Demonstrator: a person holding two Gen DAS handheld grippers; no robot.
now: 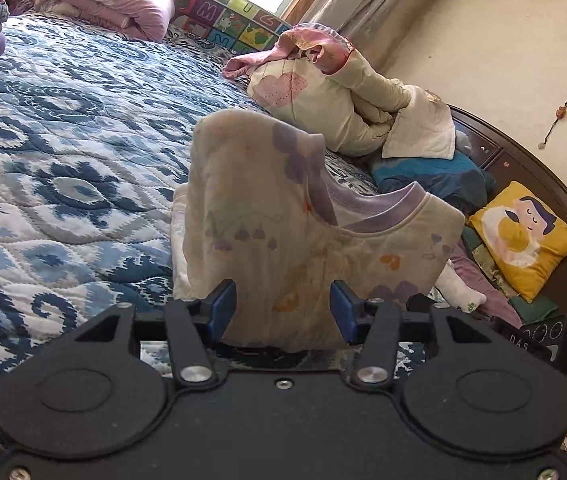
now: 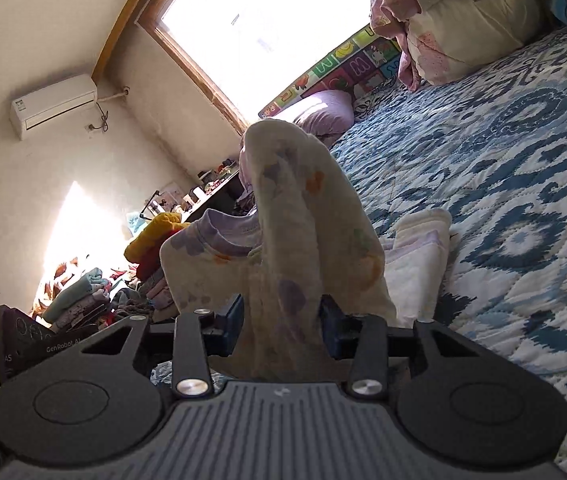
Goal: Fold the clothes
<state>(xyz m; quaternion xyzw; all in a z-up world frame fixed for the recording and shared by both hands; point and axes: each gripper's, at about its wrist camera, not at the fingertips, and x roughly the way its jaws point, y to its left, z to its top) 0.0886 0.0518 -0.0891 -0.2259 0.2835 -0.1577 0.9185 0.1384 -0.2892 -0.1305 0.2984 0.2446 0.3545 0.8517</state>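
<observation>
Your cream cotton top with lilac neckband and flower print [image 1: 283, 236] hangs lifted above the blue-and-white patterned quilted bed [image 1: 63, 152]. Your left gripper [image 1: 282, 312] has its jaws pinching one bunched edge; your right gripper [image 2: 281, 320] pinches another. A folded cream garment [image 2: 419, 252] lies just beside

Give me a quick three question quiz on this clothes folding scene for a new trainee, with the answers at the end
1. True or false: the cream floral top lies flat on the bed.
2. What does the left gripper have between its fingers?
3. The quilt pattern is: A red, B blue and white, C green.

Key: 1 false, both grippers hold it up, the right gripper included. 2 the cream floral top. 3 B.
</observation>
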